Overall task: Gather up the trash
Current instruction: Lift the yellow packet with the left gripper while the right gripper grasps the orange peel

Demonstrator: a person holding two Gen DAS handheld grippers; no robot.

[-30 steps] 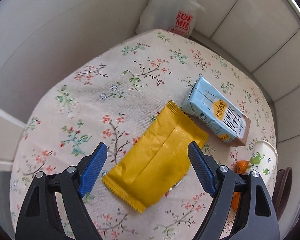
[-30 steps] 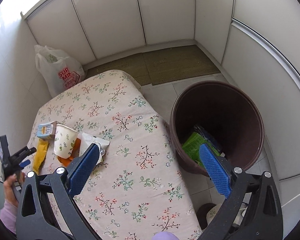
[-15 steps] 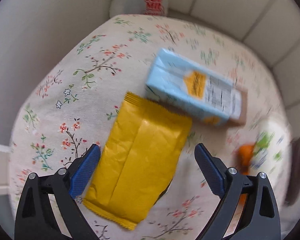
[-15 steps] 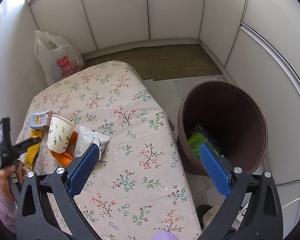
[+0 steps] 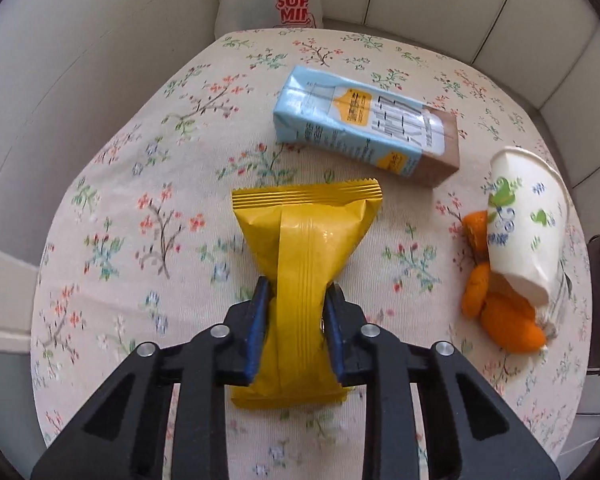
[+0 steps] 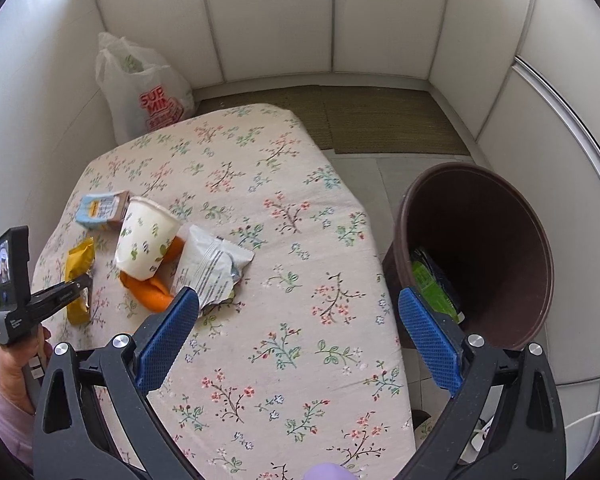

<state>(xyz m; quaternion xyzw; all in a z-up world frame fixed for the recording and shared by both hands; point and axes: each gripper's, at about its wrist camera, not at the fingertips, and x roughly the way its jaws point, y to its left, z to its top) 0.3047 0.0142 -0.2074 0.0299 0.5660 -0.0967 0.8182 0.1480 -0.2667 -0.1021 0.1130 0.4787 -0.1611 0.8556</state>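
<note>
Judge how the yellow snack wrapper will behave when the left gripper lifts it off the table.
The yellow wrapper pinches into a waist between the left gripper pads, so it is probably soft and nearly empty. Both ends jut past the grip and will likely droop. Its glossy film may slip, though the textured pads should hold.

Left gripper [image 5: 296,320]: black plastic frame, silver screw heads, blue textured pads [image 5: 257,334]. Right gripper [image 6: 298,334]: same black frame, silver screws, blue cross-hatched pads [image 6: 430,338]. Left hand [image 6: 14,364]: bare skin, pale pink sleeve at wrist.
</note>
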